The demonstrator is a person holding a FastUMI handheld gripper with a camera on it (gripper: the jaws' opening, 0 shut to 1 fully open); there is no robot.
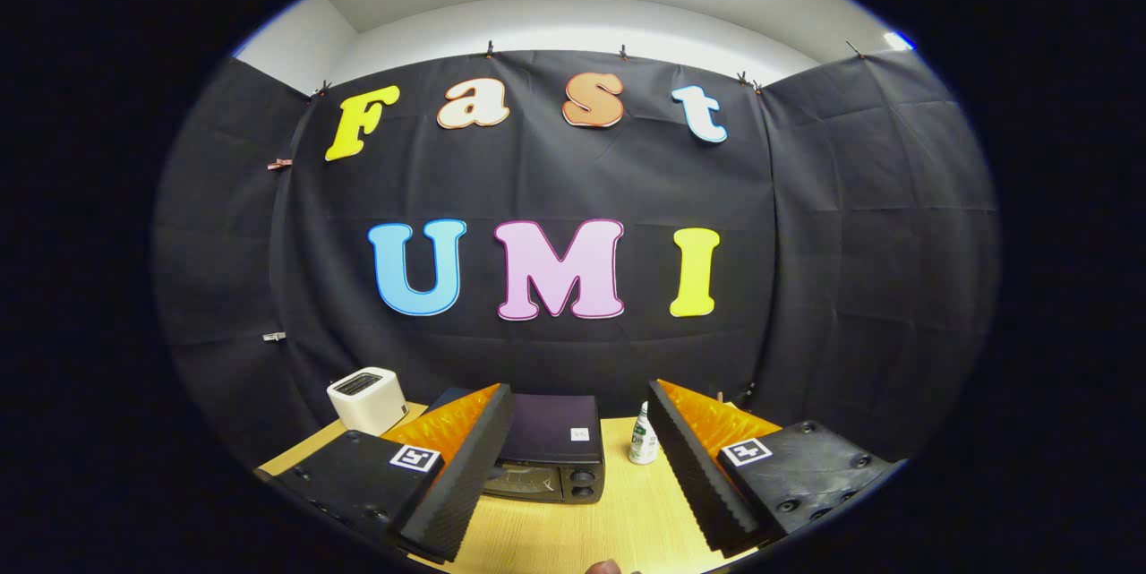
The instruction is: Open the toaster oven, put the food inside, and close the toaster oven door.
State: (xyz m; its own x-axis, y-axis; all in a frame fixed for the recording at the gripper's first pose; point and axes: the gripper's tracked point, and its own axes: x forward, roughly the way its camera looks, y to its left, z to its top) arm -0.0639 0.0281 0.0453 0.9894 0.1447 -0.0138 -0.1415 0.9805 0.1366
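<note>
A dark toaster oven (551, 453) stands on the wooden table (618, 520), its glass door shut and two knobs on its right side. It lies beyond my fingers, partly hidden behind the left finger (448, 475). My gripper (573, 489) is open, fingers spread wide with nothing between them, held well above the table. A small brownish bit (607, 567) of something peeks in at the table's near edge; I cannot tell what it is.
A white slot toaster (367, 399) sits at the back left of the table. A small white bottle with a green label (642, 438) stands just right of the oven. Black cloth walls close the booth behind and at both sides.
</note>
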